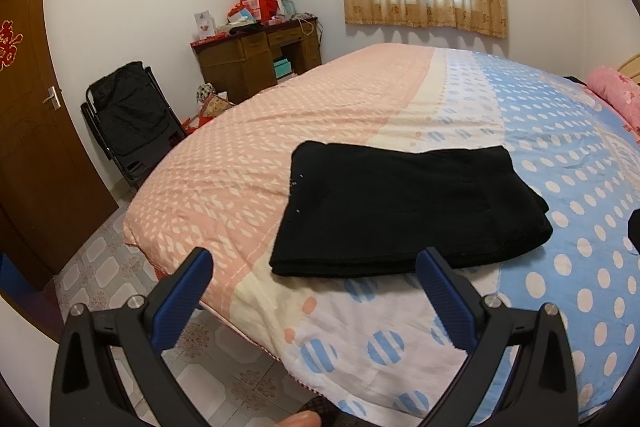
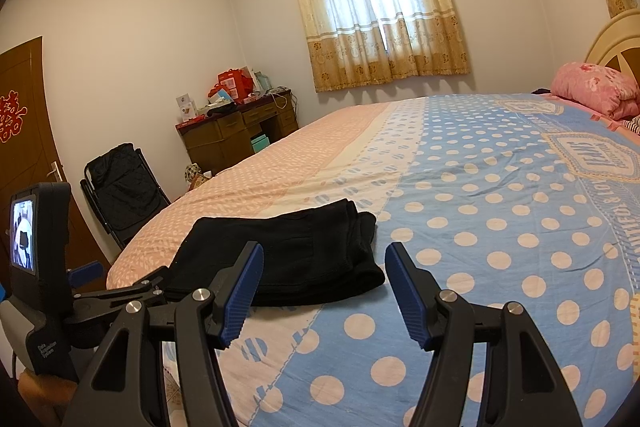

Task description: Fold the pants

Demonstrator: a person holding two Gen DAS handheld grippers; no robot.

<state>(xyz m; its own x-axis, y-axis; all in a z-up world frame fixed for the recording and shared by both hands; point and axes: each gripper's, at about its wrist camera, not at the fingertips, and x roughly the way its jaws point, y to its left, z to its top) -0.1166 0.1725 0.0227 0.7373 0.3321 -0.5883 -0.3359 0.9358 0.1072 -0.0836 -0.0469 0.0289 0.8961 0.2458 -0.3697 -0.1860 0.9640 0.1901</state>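
Observation:
The black pants [image 1: 408, 211] lie folded in a flat rectangular stack on the bed [image 1: 256, 163], near its front edge. They also show in the right wrist view [image 2: 296, 255]. My left gripper [image 1: 314, 271] is open and empty, held just short of the stack's near edge. My right gripper [image 2: 324, 267] is open and empty, raised in front of the stack's right end. The left gripper's body with its small screen [image 2: 36, 267] shows at the left of the right wrist view.
The bed has a pink, white and blue dotted cover [image 2: 500, 227]. A pink pillow [image 2: 596, 89] lies by the headboard. A black folding chair [image 1: 128, 123], a cluttered wooden desk [image 1: 256, 59] and a brown door [image 1: 28, 131] stand along the left. Tiled floor [image 1: 104, 267] lies left of the bed.

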